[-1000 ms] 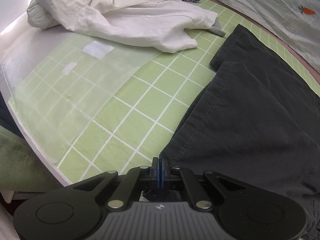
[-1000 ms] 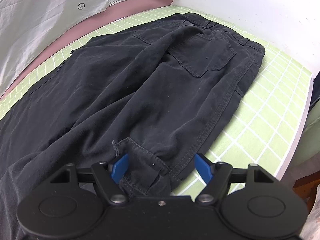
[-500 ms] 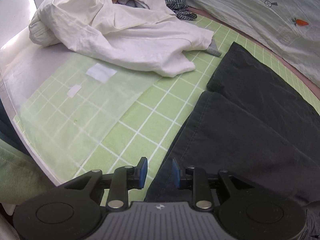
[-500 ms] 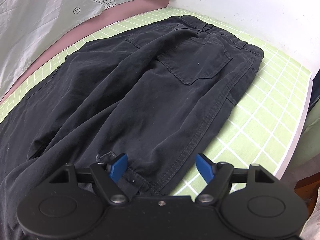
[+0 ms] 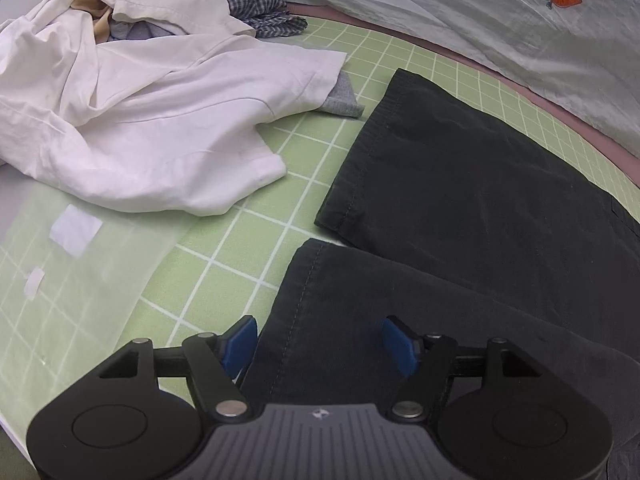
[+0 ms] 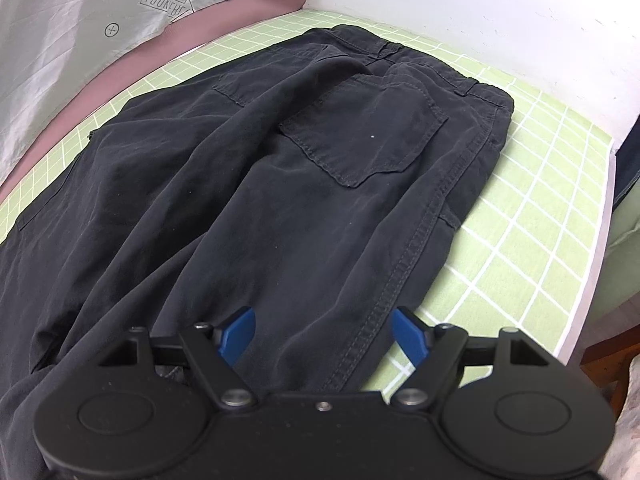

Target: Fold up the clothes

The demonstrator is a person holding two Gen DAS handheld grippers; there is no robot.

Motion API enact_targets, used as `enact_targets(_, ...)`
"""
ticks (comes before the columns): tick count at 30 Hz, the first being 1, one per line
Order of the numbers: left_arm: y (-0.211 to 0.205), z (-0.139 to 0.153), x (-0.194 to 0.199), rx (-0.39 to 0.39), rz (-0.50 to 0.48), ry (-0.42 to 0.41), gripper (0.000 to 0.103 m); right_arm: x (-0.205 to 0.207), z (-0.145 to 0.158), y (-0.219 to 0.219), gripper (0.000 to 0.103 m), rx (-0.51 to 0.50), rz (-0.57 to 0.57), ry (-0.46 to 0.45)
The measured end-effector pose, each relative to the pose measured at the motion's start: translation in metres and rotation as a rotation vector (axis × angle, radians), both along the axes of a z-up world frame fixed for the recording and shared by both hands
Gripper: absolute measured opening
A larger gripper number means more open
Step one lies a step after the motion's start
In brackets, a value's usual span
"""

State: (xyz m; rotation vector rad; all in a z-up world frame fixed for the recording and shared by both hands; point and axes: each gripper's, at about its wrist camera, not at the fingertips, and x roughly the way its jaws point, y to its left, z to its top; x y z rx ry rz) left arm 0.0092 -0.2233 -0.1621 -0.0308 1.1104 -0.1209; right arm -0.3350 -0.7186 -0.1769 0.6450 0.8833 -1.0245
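Black trousers (image 6: 304, 184) lie spread on the green grid mat (image 6: 532, 208), waistband and back pocket (image 6: 360, 128) toward the white wall. In the left wrist view their two leg ends (image 5: 472, 184) lie side by side on the mat (image 5: 240, 248). My left gripper (image 5: 320, 344) hovers over the nearer leg's hem, its jaws opening, blue pads apart and not pressing the cloth. My right gripper (image 6: 324, 336) stands open above the thigh part near the side seam, gripping nothing.
A heap of white clothes (image 5: 152, 92) with a checked garment (image 5: 256, 4) lies at the mat's far left. A grey sheet with a carrot print (image 5: 520, 12) runs along the back. A translucent sheet (image 5: 60, 264) covers the mat's left corner. The mat's edge (image 6: 600, 216) drops off at right.
My left gripper let go of the trouser leg's hem, its jaws spreading wide, and slid along over the leg. My right gripper shifted a little along the trousers, staying open.
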Motion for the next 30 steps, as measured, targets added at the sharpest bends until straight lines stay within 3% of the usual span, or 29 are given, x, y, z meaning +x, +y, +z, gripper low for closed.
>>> enact_targets(8,-0.005,-0.014,0.027,-0.053,-0.017,0.03,0.074,0.012,-0.003,-0.009,0.077,0.002,0.003,0.055)
enact_targets(10,-0.006,-0.016,0.03,-0.038,-0.004,0.04,0.069,0.013,-0.004,-0.008,0.077,0.008,-0.005,0.059)
enact_targets(12,-0.007,-0.014,0.03,0.011,0.015,0.029,0.034,0.013,-0.004,-0.006,0.077,0.01,-0.006,0.062)
enact_targets(13,-0.005,-0.013,0.03,0.026,0.023,0.03,0.025,0.014,-0.004,-0.005,0.077,0.008,-0.004,0.063)
enact_targets(15,0.003,-0.008,0.029,0.021,0.064,0.03,0.021,0.014,-0.005,-0.003,0.077,0.004,-0.001,0.067)
enact_targets(20,0.036,0.007,0.025,0.001,0.2,0.017,0.02,0.011,-0.006,0.0,0.077,0.005,-0.017,0.067)
enact_targets(23,0.051,-0.005,0.027,0.02,0.24,0.033,0.02,0.002,-0.002,-0.003,0.077,-0.007,-0.033,0.051)
enact_targets(30,0.039,-0.001,0.018,0.089,0.207,0.003,0.021,-0.017,-0.002,-0.031,0.077,-0.02,-0.099,0.003)
